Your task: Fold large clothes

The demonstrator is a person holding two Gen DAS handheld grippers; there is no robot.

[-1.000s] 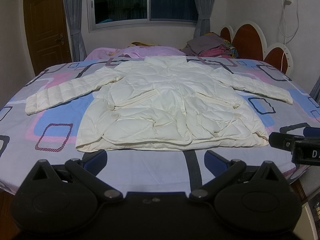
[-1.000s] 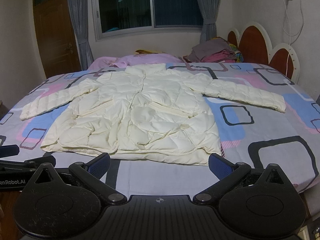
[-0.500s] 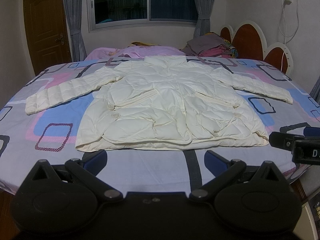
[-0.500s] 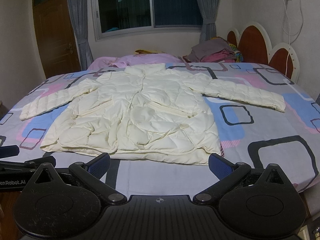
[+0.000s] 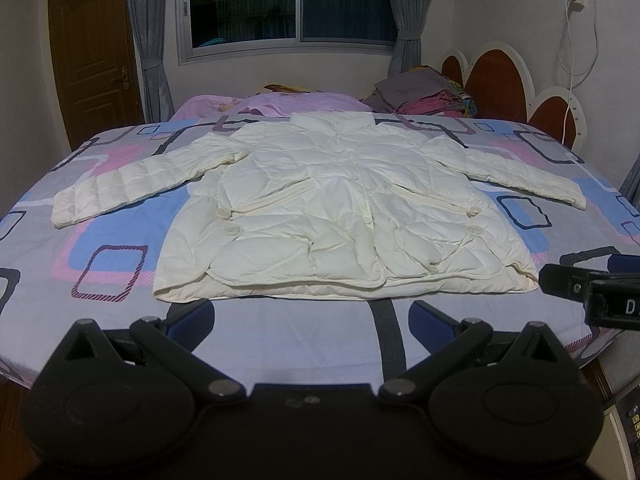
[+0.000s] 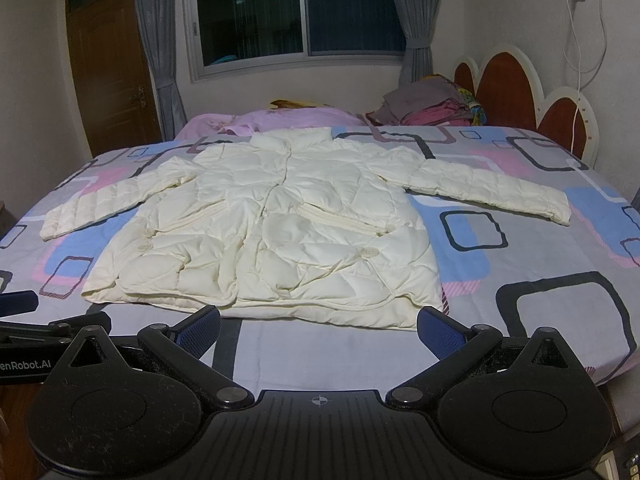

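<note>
a big bed [image 5: 280, 344] fills most of both views. its sheet is gray with blue, pink and black squares. a red and white headboard [image 5: 516, 84] stands at about 2 o'clock, and a brown door [image 5: 96, 52] is at 10 o'clock. a dark window [image 5: 288, 0] with gray curtains sits at 12 o'clock.

a puffy white jacket [image 5: 340, 212] lies flat in the middle of the bed, front side up. its collar points to 12 o'clock and its bottom edge is near 6 o'clock. one sleeve reaches out to 9 o'clock and the other to 3 o'clock.

a pile of folded clothes [image 5: 424, 94] sits on the bed at 1 o'clock, next to a pink pillow [image 5: 280, 102].

the left hand-held gripper [image 5: 312, 316] is wide open and holds nothing. it is just short of the jacket's bottom edge. the right hand-held gripper [image 6: 318, 324] is wide open too, with nothing in it, near that same edge.
</note>
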